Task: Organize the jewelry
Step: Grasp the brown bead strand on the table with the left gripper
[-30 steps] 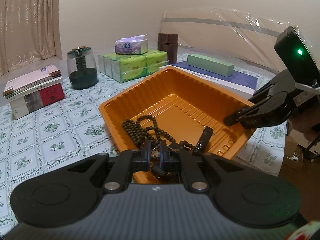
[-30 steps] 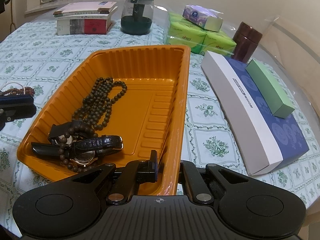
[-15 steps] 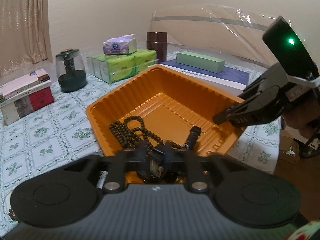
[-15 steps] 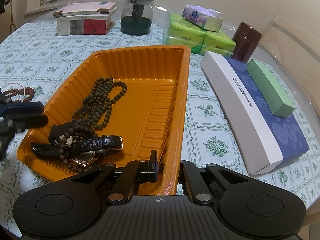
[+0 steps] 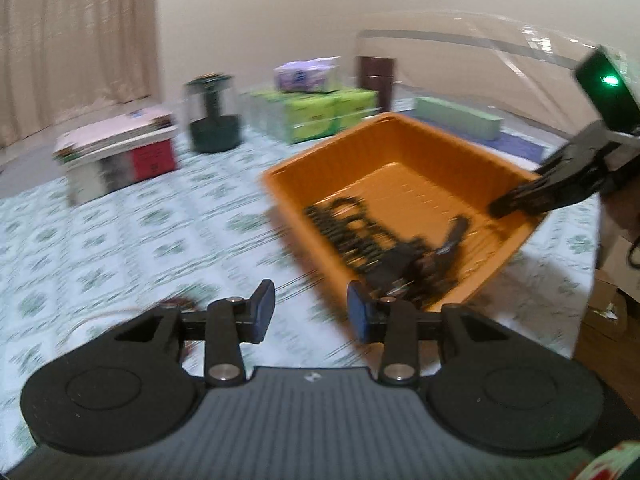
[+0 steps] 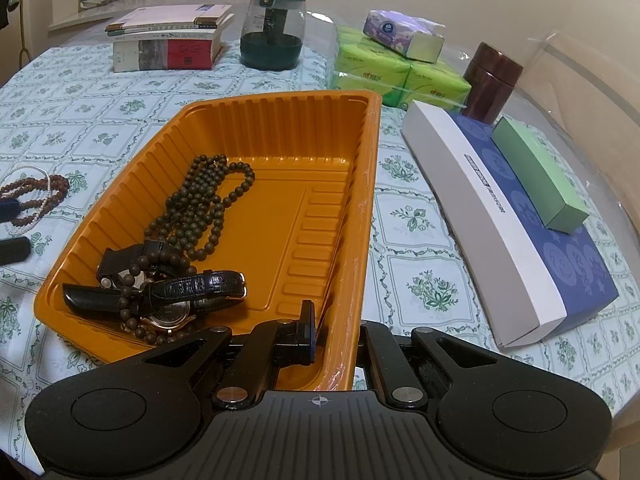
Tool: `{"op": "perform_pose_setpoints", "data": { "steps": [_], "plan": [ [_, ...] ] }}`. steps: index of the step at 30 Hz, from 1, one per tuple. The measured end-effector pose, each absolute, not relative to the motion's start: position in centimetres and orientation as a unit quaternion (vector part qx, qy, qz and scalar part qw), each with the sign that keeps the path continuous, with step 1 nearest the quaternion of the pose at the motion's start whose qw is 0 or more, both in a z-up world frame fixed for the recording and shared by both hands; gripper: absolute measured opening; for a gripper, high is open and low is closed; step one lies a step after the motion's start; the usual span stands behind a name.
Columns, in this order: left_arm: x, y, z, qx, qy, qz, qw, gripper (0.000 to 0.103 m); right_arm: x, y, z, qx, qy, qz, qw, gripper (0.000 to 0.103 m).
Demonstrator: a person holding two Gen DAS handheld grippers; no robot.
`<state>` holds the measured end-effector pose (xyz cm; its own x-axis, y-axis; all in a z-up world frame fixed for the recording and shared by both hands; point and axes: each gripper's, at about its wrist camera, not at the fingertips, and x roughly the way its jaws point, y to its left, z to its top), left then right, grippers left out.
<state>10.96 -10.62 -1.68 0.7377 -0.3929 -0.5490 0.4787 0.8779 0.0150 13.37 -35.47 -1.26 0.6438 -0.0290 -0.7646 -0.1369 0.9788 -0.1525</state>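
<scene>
An orange tray [image 6: 364, 168] holds a dark bead necklace [image 6: 204, 204] and black-strapped watches [image 6: 176, 292]. My right gripper [image 6: 336, 334] is shut on the tray's near right wall. In the blurred left wrist view the tray [image 5: 404, 148] lies ahead to the right, with the beads [image 5: 340, 228] in it. My left gripper [image 5: 310, 310] is open and empty over the tablecloth left of the tray. Red-brown beads with a white strand [image 6: 34, 196] lie on the cloth left of the tray; part of them shows by my left finger [image 5: 180, 304].
A blue and white box [image 6: 520, 240] with a green box [image 6: 536, 172] on it lies right of the tray. Behind stand green tissue packs [image 6: 392, 72], a brown canister [image 6: 492, 76], a dark green jar [image 6: 274, 32] and stacked books [image 6: 172, 36].
My left gripper has let go of the watch in the tray, opened, and swung left out of the tray over the cloth. My right gripper has kept its hold on the tray wall.
</scene>
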Motion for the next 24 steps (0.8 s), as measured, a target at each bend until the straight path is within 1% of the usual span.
{"op": "perform_pose_setpoints", "data": {
  "steps": [9,16,18,20,24],
  "plan": [
    [12.1,-1.6,-3.1,0.053,0.303,-0.116,0.944,0.036,13.3,-35.4,-1.1,-0.099,0.422,0.028,0.901,0.005],
    [13.8,2.3,-3.9,0.062,0.311,-0.071,0.946,0.036,13.3,-35.3,-1.2,-0.1,0.424,0.028,0.9,0.005],
    [14.4,2.7,-4.2,0.067,0.314,-0.068,0.945,0.033,13.3,-35.3,-1.2,-0.101,0.424,0.027,0.899,0.005],
    [15.1,3.0,-4.4,0.066,0.319,-0.067,0.943,0.027,13.3,-35.2,-1.3,-0.103,0.425,0.026,0.899,0.005],
    [16.4,3.2,-4.9,0.063,0.323,-0.074,0.941,0.02,13.4,-35.2,-1.3,-0.104,0.427,0.024,0.898,0.005]
  ]
}}
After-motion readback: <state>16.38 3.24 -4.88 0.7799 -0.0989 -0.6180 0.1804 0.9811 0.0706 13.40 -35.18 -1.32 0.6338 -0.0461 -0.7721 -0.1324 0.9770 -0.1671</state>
